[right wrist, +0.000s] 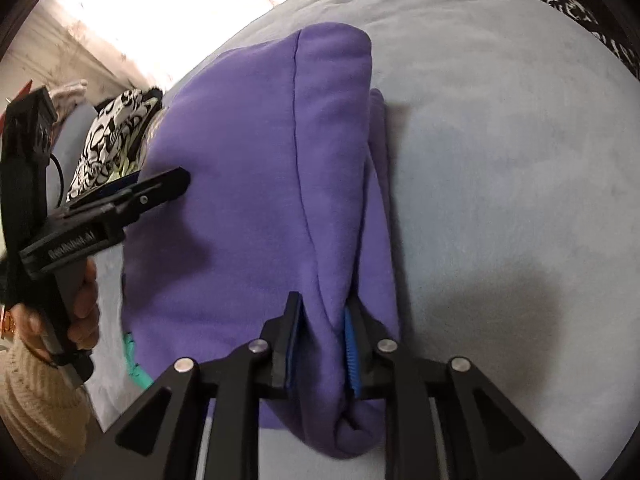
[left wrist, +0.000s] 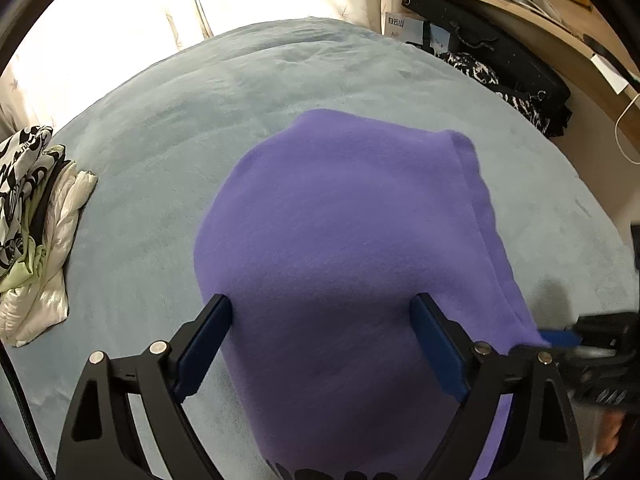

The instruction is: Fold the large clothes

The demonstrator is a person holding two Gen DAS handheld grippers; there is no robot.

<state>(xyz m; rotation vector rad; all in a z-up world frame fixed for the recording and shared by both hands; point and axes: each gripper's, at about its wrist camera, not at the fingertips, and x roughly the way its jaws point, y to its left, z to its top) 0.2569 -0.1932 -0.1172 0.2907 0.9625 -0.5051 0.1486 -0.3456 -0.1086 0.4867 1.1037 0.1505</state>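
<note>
A purple fleece garment (left wrist: 340, 240) lies folded on the grey-blue bed (left wrist: 160, 140). My left gripper (left wrist: 322, 312) is open, its fingers spread wide just above the garment's near part, holding nothing. It also shows at the left in the right wrist view (right wrist: 160, 184). My right gripper (right wrist: 322, 316) is shut on a thick fold at the garment's right edge (right wrist: 332, 200). The right gripper shows blurred at the lower right in the left wrist view (left wrist: 560, 338).
A pile of folded clothes (left wrist: 36, 220) in black-and-white print, green and white sits at the bed's left edge. A black case (left wrist: 500, 52) and patterned cloth (left wrist: 480, 72) lie by the wooden desk (left wrist: 520, 4) at the right. Something teal (right wrist: 136, 364) peeks out beneath the garment.
</note>
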